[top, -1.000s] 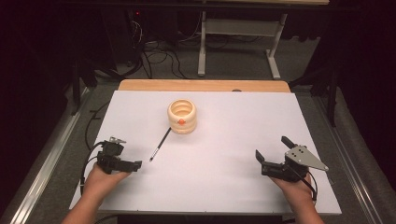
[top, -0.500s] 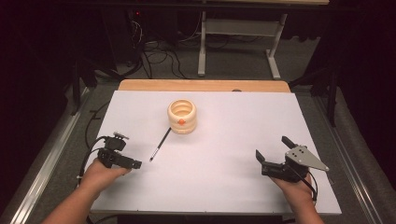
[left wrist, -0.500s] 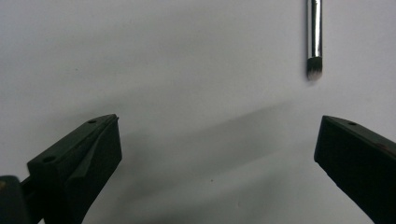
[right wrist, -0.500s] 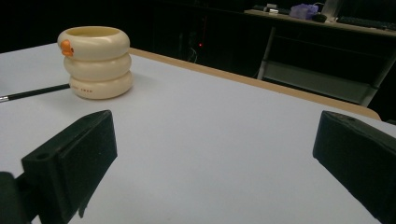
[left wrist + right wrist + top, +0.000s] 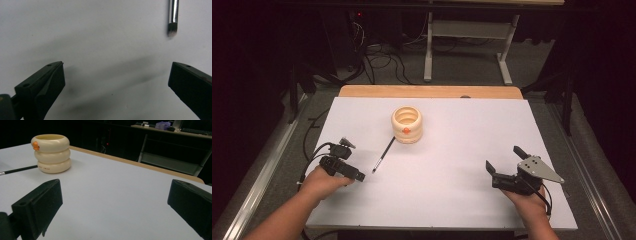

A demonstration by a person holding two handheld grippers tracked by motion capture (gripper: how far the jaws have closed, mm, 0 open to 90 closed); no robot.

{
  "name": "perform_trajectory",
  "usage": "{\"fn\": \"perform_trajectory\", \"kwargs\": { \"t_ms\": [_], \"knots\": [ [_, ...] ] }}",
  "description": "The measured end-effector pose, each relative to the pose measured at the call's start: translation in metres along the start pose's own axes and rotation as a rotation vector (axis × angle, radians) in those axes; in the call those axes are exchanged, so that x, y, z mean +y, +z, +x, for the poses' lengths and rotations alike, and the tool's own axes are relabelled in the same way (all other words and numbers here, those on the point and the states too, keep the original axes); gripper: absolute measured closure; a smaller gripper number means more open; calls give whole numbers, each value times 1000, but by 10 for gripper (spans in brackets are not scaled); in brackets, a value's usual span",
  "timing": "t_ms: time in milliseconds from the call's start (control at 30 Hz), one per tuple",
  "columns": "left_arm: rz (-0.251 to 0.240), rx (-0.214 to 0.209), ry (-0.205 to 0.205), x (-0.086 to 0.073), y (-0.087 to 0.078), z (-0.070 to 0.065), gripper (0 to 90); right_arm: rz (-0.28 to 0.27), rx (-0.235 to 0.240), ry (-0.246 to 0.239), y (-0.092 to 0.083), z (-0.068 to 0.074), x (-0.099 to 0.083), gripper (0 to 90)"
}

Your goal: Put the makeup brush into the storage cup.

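Note:
A thin black brush (image 5: 383, 155) lies on the white table (image 5: 452, 150), slanting from near a cream ringed cup (image 5: 407, 125) down to the left. My left gripper (image 5: 353, 160) is open just left of the brush's lower end, with nothing between its jaws. In the left gripper view its jaws (image 5: 117, 64) are wide apart over bare table, and the brush's bristle tip (image 5: 173, 28) with its silver ferrule lies ahead at the upper right. My right gripper (image 5: 504, 159) stands open and holds nothing at the right front. The right gripper (image 5: 115, 182) faces the cup (image 5: 51, 153) and the brush handle (image 5: 18, 170).
A wooden strip (image 5: 427, 91) runs along the table's far edge. Beyond it stand a metal frame (image 5: 467, 45) and cables on the dark floor. An orange mark (image 5: 406, 131) sits on the cup's side.
My left gripper has crept a little forward toward the brush's lower end. The right gripper, brush and cup have stayed put.

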State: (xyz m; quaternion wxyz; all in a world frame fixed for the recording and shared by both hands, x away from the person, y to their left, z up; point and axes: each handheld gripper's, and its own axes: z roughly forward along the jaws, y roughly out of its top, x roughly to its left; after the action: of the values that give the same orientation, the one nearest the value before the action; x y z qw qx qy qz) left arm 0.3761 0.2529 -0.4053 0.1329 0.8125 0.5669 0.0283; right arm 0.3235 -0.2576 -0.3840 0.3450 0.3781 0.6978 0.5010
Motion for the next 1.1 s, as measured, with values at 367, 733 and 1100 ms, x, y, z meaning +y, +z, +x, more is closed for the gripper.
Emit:
{"fn": "perform_trajectory", "kwargs": {
  "t_ms": [367, 733, 1100],
  "knots": [
    [36, -31, 19, 15, -6, -4, 20, -3, -3, 3, -1, 0, 0, 10],
    [37, -63, 45, 33, -11, -12, 46, -11, 3, -5, 0, 0, 1, 11],
    [51, -77, 64, 50, -6, -20, 103, -8, -1, -5, -1, 0, 1, 11]
  ]
}}
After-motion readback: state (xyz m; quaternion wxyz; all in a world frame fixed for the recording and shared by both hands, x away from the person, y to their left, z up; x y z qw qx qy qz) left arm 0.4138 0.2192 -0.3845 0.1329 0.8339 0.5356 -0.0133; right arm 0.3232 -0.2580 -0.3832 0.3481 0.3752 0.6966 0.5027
